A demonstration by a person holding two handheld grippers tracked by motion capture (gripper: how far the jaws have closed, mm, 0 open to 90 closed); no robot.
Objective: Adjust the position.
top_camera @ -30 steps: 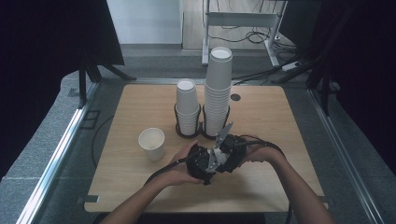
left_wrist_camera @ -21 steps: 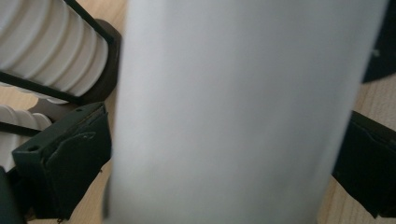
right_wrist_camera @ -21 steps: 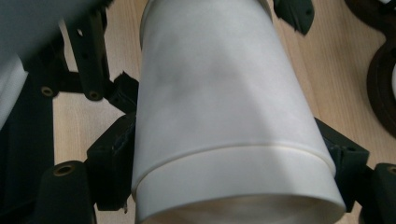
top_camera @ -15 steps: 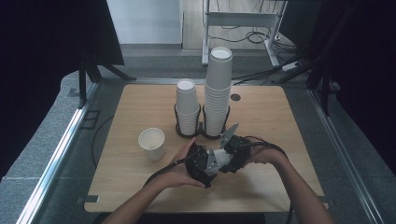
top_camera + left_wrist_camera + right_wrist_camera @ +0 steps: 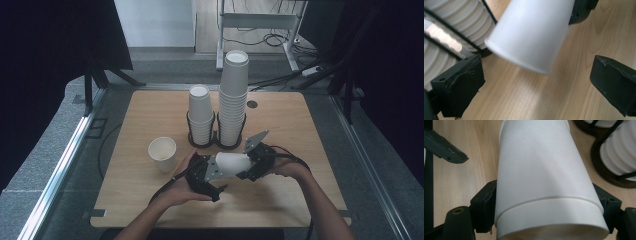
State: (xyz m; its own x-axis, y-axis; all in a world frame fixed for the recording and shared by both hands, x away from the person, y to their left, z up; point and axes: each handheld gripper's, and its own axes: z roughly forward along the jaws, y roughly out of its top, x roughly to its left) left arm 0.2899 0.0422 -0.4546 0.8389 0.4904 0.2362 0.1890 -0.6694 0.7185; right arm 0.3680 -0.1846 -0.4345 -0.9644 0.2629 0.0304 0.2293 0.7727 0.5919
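A white paper cup lies on its side in the air between the two grippers, low over the table's front middle. My right gripper is shut on it near the rim, jaws pressing both sides. In the right gripper view a ridge runs around the cup, as if two cups are nested. My left gripper stands open, and its jaws sit wide apart with the cup's base just ahead of them, untouched.
Two black wire holders stand mid-table: a short cup stack on the left and a tall cup stack on the right. A single upright cup stands left of the grippers. The wooden table has edges close in front.
The right gripper has carried the cup down and away from the tall stack and tipped it sideways, base toward the left gripper. The left gripper has closed in on it.
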